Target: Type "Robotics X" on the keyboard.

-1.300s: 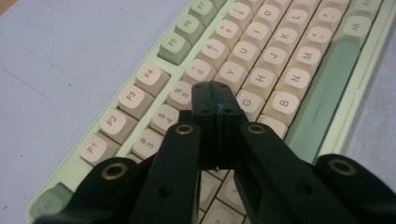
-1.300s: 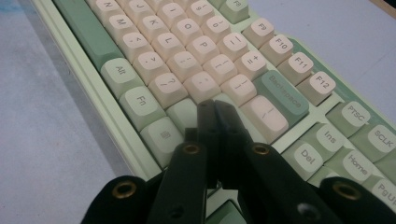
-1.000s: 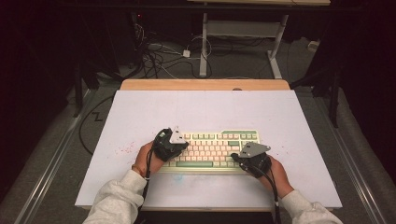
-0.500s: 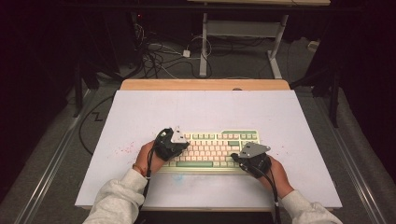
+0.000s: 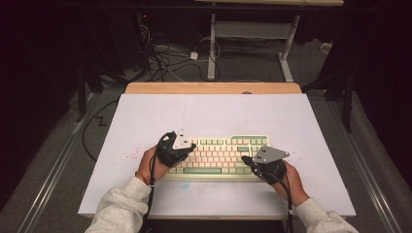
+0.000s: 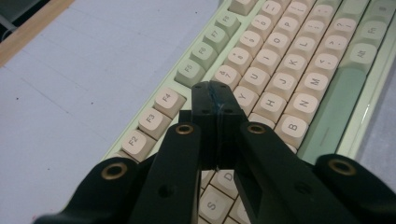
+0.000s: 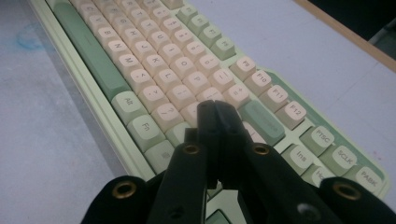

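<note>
Under both grippers: keyboard (image 5: pixel 218 156); left gripper (image 6: pixel 215 93) fingers together over mid-left keys, right gripper (image 7: pixel 215 112) fingers together over right-side keys.

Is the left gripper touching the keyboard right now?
Cannot tell. In the left gripper view the shut left gripper lies over the keyboard near the G key, but its tips hide any contact or gap. The high view is too coarse.

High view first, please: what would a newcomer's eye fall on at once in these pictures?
The cream and green keyboard stands out, lying near the front of the pale table. A shut tool sits over each end of it: the left tool above the left keys, the right tool above the right keys. Beyond the table, cables lie tangled on the dark floor.
</note>
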Motion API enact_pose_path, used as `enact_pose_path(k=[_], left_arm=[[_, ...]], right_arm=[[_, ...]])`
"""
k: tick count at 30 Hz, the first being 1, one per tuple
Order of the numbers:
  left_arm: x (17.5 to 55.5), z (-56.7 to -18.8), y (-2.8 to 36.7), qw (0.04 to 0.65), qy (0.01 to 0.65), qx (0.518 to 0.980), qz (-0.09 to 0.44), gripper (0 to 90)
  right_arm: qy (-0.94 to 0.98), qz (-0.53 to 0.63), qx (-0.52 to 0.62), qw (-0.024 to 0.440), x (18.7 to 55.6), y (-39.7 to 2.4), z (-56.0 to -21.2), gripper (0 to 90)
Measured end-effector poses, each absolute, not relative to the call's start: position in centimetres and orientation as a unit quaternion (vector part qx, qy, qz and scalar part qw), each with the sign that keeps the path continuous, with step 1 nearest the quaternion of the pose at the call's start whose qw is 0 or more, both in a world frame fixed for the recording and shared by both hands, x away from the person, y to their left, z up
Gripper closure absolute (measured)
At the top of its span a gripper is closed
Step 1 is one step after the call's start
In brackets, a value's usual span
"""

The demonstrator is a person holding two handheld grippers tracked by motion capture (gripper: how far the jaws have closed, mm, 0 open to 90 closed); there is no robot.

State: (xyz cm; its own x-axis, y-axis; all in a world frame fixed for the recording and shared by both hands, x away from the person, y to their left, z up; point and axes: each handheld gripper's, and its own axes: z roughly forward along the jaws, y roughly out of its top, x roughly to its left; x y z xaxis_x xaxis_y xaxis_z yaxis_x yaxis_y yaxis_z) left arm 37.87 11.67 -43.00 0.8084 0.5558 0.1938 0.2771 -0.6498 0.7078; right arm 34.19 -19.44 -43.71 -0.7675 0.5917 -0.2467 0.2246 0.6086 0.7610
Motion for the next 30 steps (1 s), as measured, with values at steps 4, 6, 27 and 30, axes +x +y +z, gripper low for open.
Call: enact_pose_path(k=[4,6,27,30], left_arm=[[37.7,-42.8,12.0,0.354,0.236,0.881,0.207,87.7],[37.5,-42.5,12.3,0.361,0.237,0.875,0.217,87.7],[36.0,-42.1,13.4,0.376,0.22,0.864,0.251,58.4],[35.8,-42.1,13.4,0.38,0.214,0.863,0.255,51.4]], right_arm=[[0.859,0.381,0.235,0.249,33.9,-19.6,-43.3,90.0],[0.856,0.385,0.234,0.251,33.7,-19.8,-43.0,90.0],[0.833,0.421,0.243,0.266,32.8,-21.3,-41.4,87.6],[0.831,0.422,0.242,0.268,32.7,-21.5,-41.3,87.6]])
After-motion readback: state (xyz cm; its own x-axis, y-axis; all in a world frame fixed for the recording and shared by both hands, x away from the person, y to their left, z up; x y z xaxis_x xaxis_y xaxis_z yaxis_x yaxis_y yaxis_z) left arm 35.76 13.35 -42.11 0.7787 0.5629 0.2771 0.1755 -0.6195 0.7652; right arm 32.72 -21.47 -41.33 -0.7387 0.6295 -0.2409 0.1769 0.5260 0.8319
